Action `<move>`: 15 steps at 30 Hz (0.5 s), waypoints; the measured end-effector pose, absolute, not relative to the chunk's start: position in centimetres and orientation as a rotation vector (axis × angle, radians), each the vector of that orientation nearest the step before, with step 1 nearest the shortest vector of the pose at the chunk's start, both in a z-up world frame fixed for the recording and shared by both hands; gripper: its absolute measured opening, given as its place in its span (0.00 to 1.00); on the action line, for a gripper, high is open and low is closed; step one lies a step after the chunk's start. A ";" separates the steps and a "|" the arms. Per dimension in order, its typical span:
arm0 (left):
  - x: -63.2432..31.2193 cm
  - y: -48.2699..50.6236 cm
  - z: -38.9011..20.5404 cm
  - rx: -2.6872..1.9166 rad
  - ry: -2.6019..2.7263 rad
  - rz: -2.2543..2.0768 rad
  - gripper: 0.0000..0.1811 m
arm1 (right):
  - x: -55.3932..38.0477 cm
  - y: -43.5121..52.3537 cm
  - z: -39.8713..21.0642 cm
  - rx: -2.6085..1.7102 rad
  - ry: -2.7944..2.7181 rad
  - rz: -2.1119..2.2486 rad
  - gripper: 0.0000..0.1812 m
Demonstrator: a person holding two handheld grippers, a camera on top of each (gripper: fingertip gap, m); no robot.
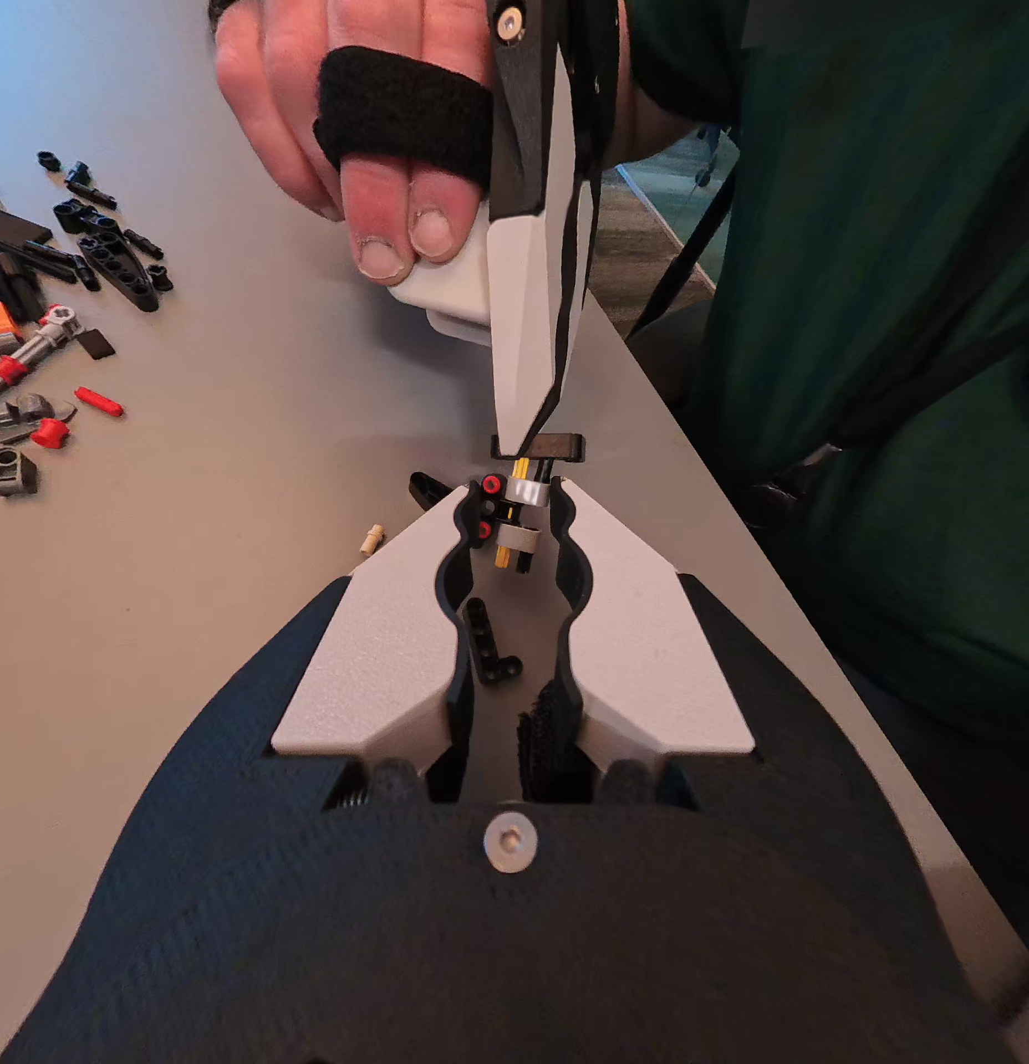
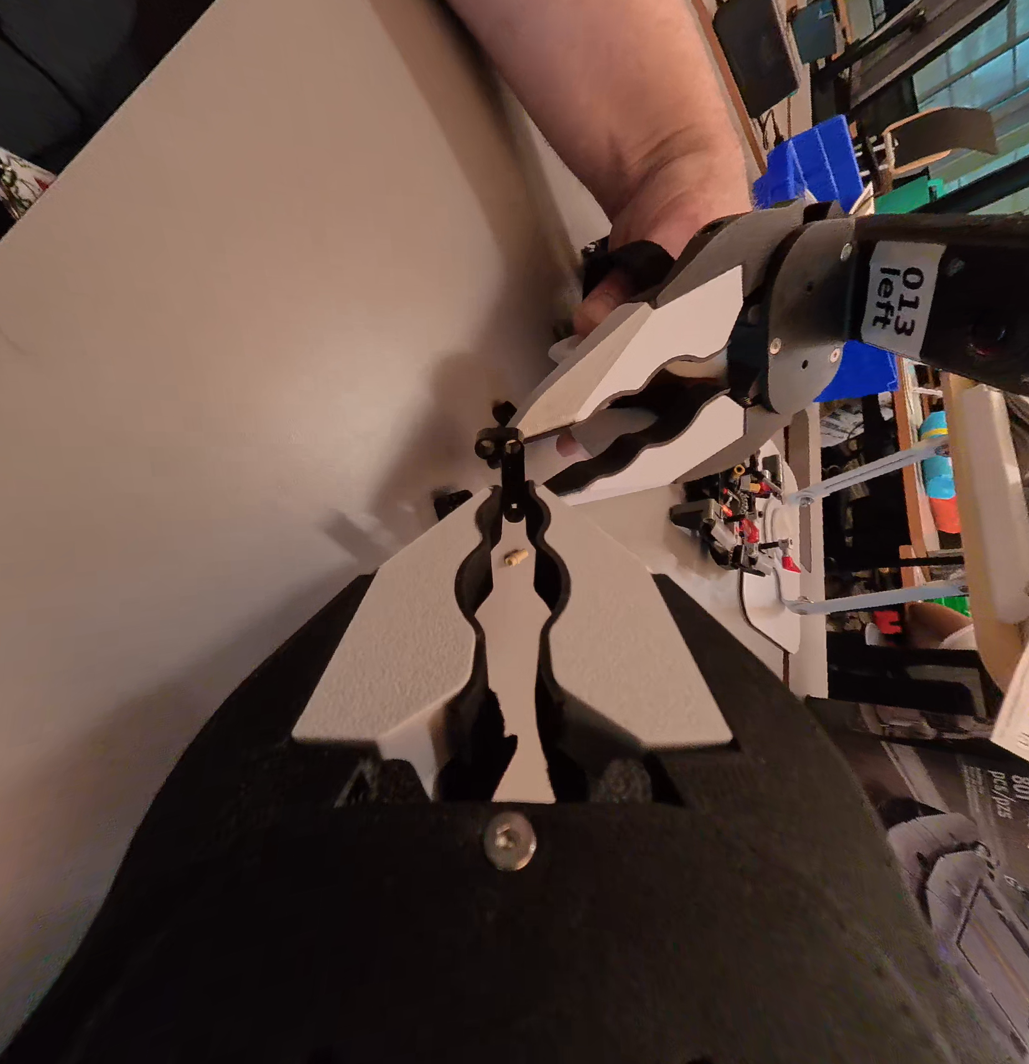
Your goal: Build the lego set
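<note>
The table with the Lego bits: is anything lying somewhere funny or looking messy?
Mostly tidy. One tan peg lies alone on the table, apart from the loose-parts pile at the left. A black L-shaped beam also lies alone, below the left gripper, which holds the small assembly.

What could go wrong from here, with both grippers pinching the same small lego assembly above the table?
1. The left gripper clamps the small assembly only at its fingertips, so it could twist or pop out if pushed.
2. The right gripper pinches just a thin black piece; it may slip or go in crooked.
3. The work hangs near the table edge, and loose bits below, like the tan pin and black L-beam, suggest a dropped part could get lost.
</note>
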State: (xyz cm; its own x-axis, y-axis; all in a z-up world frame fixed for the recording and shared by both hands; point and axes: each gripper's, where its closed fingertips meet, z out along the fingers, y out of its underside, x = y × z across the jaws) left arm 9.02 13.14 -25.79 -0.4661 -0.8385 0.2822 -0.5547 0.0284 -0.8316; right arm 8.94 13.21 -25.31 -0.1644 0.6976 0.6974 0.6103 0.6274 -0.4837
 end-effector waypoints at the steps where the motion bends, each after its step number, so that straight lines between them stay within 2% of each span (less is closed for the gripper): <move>1: 9.1 13.1 -25.9 -1.425 2.029 -1.395 0.12 | 9.0 13.1 -25.4 -1.046 -1.860 0.095 0.03; 15: 12.6 13.1 -27.0 -1.499 2.014 -1.153 0.12 | 12.4 13.3 -27.0 -1.183 -1.818 0.040 0.04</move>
